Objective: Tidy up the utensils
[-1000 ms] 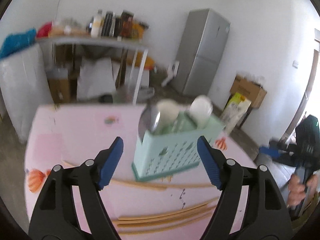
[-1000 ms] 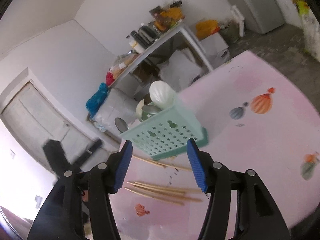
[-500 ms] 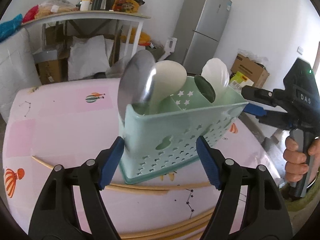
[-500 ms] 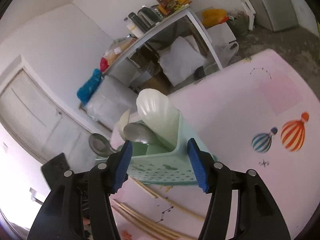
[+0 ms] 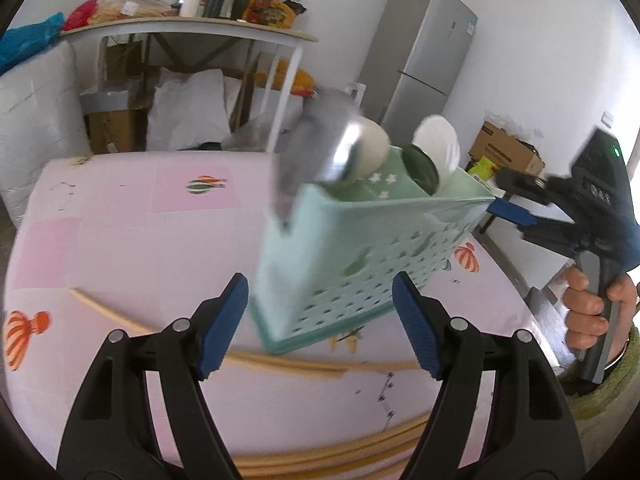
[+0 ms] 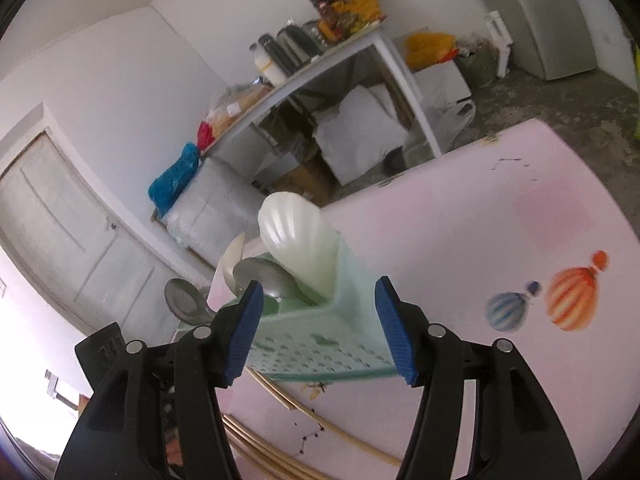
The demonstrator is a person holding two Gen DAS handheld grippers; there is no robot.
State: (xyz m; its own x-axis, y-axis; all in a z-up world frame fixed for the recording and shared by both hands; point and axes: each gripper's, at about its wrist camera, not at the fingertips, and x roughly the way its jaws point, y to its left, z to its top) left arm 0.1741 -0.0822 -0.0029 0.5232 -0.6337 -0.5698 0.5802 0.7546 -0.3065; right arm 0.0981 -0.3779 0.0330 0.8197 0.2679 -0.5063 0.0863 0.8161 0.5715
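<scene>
A mint-green perforated utensil basket [image 5: 360, 256] stands on the pink table [image 5: 132, 216] and holds metal spoons [image 5: 320, 156] and white shell-shaped spoons [image 5: 438, 146]. My left gripper [image 5: 320, 328] is open, its blue pads wide apart just in front of the basket. In the right wrist view the basket [image 6: 320, 344] sits between the pads of my open right gripper [image 6: 320, 328], one end against the right pad. A white spoon [image 6: 298, 240] stands up in it. Several wooden chopsticks [image 5: 288, 360] lie loose on the table in front of the basket.
More chopsticks [image 6: 272, 456] lie near the table's front edge. Behind the table stands a white shelf table [image 5: 192, 28] with bottles and bags, a grey fridge [image 5: 420, 60] and cardboard boxes [image 5: 508, 148]. The person's hand holds the right gripper handle [image 5: 600, 264].
Both grippers have moved in close to the basket, which now looms much larger in each view. The basket looks blurred and shifted rightward in the left wrist view.
</scene>
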